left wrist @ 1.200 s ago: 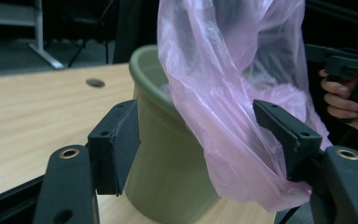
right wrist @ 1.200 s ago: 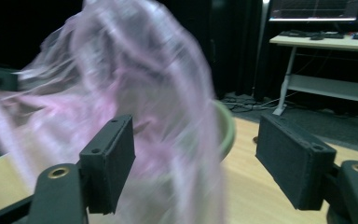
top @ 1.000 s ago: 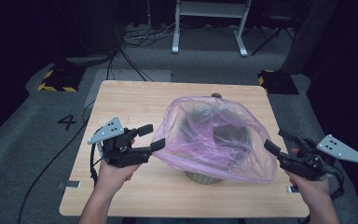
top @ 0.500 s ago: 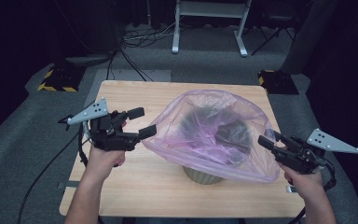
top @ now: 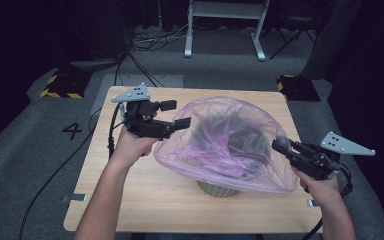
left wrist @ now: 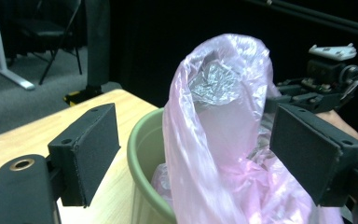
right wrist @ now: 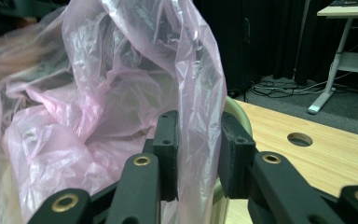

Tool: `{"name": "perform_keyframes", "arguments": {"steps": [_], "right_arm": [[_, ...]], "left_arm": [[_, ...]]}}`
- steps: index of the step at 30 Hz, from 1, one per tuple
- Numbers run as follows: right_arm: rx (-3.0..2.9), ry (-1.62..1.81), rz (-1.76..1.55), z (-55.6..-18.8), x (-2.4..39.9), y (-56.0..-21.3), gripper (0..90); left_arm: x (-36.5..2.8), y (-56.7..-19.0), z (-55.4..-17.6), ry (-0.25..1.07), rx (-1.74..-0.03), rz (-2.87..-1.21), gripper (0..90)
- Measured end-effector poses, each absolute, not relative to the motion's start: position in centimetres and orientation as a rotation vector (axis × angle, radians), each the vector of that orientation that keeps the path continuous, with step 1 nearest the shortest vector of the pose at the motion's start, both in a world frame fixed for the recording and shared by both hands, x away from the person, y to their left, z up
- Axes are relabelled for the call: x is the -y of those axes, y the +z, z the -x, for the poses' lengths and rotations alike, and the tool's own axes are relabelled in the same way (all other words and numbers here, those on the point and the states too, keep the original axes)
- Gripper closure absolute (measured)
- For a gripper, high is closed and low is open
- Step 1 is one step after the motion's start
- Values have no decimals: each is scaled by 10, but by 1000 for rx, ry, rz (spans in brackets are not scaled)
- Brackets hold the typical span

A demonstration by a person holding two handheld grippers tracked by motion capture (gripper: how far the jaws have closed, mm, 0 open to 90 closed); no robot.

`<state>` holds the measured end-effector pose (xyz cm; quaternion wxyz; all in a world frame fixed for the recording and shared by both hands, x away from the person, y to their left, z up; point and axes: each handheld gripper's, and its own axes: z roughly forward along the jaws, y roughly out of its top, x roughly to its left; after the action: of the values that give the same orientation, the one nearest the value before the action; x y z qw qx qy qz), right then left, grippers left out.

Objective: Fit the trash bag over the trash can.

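A pink plastic bag (top: 230, 145) billows over a green bin (left wrist: 142, 154) near the middle of the desk (top: 140, 200). The right claw (top: 280, 146) pinches the bag's right edge between nearly closed jaws. The left claw (top: 175, 114) stands wide open at the bag's left edge, film between its jaws but ungripped.

Two hand-held grippers, left (top: 171, 114) and right (top: 279, 145), flank pink bag (top: 230, 145)
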<state>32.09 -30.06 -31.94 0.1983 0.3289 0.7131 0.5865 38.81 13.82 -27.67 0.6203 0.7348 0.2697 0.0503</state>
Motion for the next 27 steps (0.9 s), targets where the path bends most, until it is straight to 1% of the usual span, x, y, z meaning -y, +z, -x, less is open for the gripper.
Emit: {"name": "perform_keyframes", "arguments": {"steps": [2, 5, 7, 10, 11, 12, 14, 17, 18, 23, 27], "right_arm": [[-1995, 1642, -921, -323, 300, -319, 722], [-1994, 1643, -927, -326, 298, -318, 728], [-1996, 1640, -926, -329, 297, -317, 733], [-1998, 1631, -947, -332, 295, -317, 761], [-2000, 1627, -952, -334, 295, -318, 781], [-1998, 1616, -962, -335, 295, -318, 798], [-1990, 1606, -988, -337, 295, -320, 824], [-1970, 1574, -1029, -341, 296, -324, 842], [-1963, 1571, -1041, -342, 298, -326, 850], [-1896, 1550, -1139, -355, 305, -335, 891], [-1871, 1519, -1185, -370, 307, -342, 899]], "left_arm": [[-132, -279, -391, 122, -624, -1696, 174], [-126, -284, -396, 134, -649, -1716, 256], [-123, -288, -399, 121, -661, -1715, 356], [-119, -293, -402, 128, -671, -1727, 537], [-117, -294, -401, 143, -674, -1723, 598], [-116, -296, -401, 161, -685, -1723, 684], [-114, -300, -400, 203, -724, -1722, 778], [-114, -308, -402, 249, -771, -1702, 880], [-114, -311, -403, 259, -780, -1693, 893], [-111, -326, -412, 348, -834, -1711, 898], [-107, -336, -422, 353, -872, -1687, 899]]}}
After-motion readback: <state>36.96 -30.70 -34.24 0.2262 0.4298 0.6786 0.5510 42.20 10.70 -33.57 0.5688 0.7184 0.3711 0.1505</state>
